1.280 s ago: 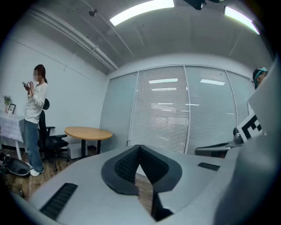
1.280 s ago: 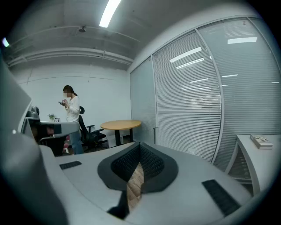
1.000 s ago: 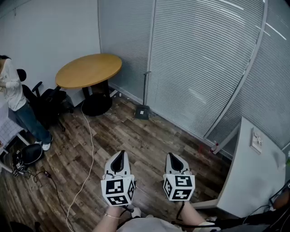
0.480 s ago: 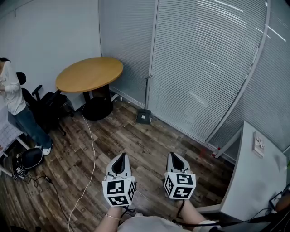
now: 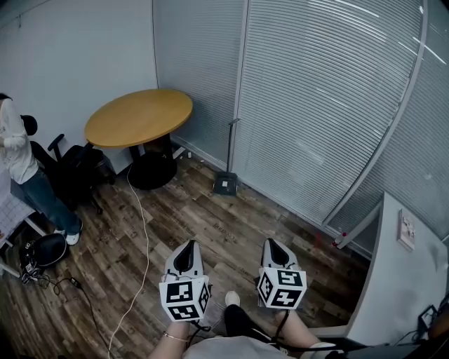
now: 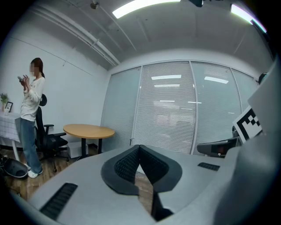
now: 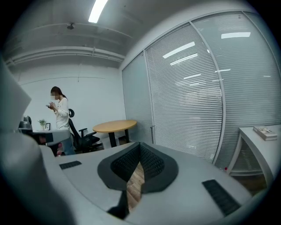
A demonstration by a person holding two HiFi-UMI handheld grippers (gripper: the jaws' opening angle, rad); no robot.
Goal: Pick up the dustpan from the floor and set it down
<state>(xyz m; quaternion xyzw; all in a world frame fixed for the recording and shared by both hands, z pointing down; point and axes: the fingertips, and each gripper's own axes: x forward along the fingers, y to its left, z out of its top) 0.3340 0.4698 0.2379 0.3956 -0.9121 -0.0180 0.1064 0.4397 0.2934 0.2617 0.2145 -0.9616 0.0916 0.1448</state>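
Wood-plank floor (image 5: 196, 217) runs to slatted blinds (image 5: 316, 105); a dustpan (image 5: 224, 184) stands just beside them, near a round table (image 5: 139, 116). Left gripper (image 5: 186, 247) and right gripper (image 5: 272, 245) are closed, empty.

A dark wood-plank floor (image 5: 210, 217) meets a white wall (image 5: 70, 49) at eleven o'clock and blind-covered glass partitions (image 5: 316, 105) from twelve to three, with a round wooden table (image 5: 139, 117) at ten, a black office chair (image 5: 74, 165) at nine, under a ceiling strip light (image 6: 145, 5).
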